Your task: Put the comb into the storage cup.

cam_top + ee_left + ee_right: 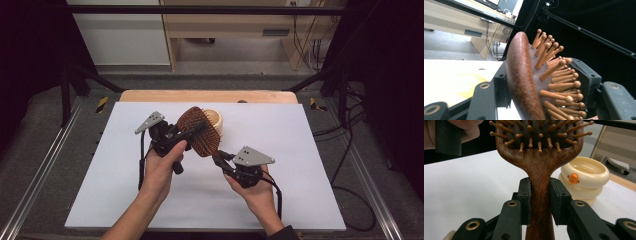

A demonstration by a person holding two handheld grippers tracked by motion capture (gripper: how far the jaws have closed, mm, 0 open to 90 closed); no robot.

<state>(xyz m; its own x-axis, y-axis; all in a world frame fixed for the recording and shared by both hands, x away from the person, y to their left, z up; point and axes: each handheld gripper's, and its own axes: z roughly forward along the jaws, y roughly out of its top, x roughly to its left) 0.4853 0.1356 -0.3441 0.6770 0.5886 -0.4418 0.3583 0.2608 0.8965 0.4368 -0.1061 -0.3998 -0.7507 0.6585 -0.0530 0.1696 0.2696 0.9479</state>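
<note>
Left jaws: left gripper (192,131) clamped across hairbrush (200,131) head, frame centre.
Right jaws: right gripper (540,201) pinching brush handle.

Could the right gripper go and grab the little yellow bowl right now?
Probably not yet. The right gripper is shut on the hairbrush handle, so its jaws are full. The bowl sits free on the table just beyond, with nothing blocking it.

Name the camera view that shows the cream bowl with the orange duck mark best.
The right gripper view: the cream bowl stands close and unobstructed, duck mark and stacked rings plain. In the high view the wooden hairbrush hides most of it. The left gripper view catches a blurred yellowish patch, perhaps the bowl.
</note>
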